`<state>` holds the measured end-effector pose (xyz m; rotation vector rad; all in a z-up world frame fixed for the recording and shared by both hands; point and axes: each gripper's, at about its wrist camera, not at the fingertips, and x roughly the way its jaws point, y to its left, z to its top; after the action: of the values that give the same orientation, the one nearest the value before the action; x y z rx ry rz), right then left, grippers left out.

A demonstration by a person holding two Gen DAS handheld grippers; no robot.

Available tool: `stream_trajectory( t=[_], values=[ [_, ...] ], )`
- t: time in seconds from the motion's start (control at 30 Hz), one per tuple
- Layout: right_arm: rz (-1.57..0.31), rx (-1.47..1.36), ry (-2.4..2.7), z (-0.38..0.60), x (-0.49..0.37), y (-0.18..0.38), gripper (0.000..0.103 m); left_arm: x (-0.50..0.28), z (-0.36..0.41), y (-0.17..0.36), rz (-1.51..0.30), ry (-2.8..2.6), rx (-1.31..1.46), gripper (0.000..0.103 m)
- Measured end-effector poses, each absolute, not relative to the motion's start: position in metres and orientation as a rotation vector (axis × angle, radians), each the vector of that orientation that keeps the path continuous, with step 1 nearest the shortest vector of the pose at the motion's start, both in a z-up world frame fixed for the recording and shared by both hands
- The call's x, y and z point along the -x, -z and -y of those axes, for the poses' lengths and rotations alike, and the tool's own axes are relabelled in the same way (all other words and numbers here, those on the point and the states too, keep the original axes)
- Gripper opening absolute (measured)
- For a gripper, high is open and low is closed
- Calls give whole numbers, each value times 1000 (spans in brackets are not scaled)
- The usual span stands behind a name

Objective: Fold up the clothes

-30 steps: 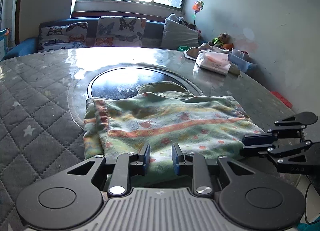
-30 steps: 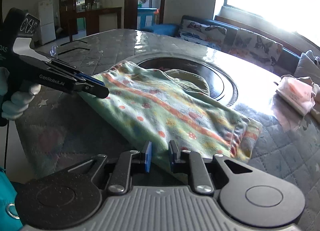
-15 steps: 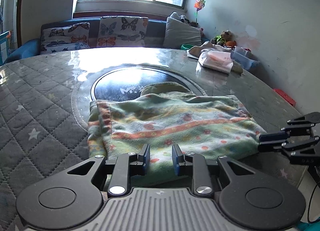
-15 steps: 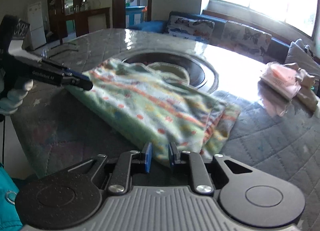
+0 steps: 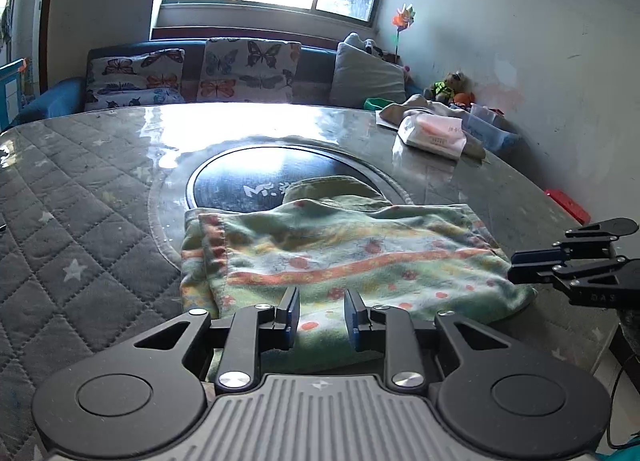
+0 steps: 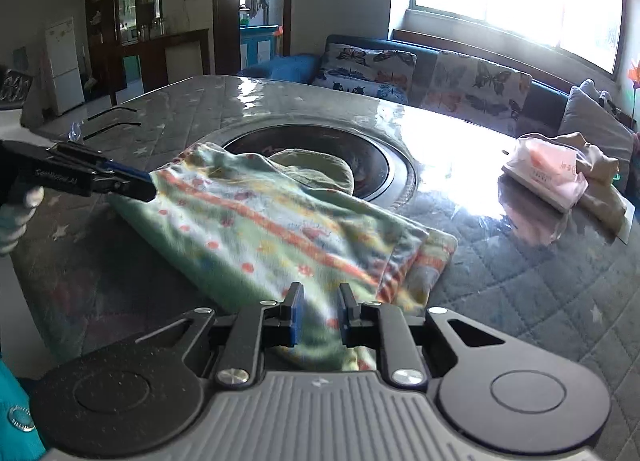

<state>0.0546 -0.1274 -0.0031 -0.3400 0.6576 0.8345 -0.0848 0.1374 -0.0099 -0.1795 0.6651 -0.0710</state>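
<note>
A green towel-like cloth (image 5: 360, 257) with orange stripes and red dots lies folded on the quilted table (image 5: 80, 221), its far part over a black round inset (image 5: 248, 177). My left gripper (image 5: 321, 315) is shut on the cloth's near edge, which runs between its blue pads. In the right wrist view the left gripper (image 6: 148, 191) pinches the cloth's (image 6: 260, 229) left corner, a gloved hand (image 6: 16, 217) behind it. My right gripper (image 6: 319, 315) is shut on the cloth's other near corner. It appears in the left wrist view as the right gripper (image 5: 516, 267) at the cloth's right end. The near edge hangs slightly raised between them.
A pink-and-white tissue pack (image 5: 434, 137) and a beige rag lie at the table's far right, a blue bin (image 5: 488, 129) behind them. A sofa with butterfly cushions (image 5: 248, 69) runs under the window. The table's near edge is just below the grippers.
My right gripper has shifted sideways and rolled a little with its corner of the cloth. The left gripper has kept still. Both grips are unchanged.
</note>
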Motion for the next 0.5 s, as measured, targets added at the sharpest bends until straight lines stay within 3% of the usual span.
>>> stream_trajectory(
  t=[0.5],
  values=[
    [-712,334,-831,124,-62,17,16,102,-163,16,-679,9,260,27]
  ],
)
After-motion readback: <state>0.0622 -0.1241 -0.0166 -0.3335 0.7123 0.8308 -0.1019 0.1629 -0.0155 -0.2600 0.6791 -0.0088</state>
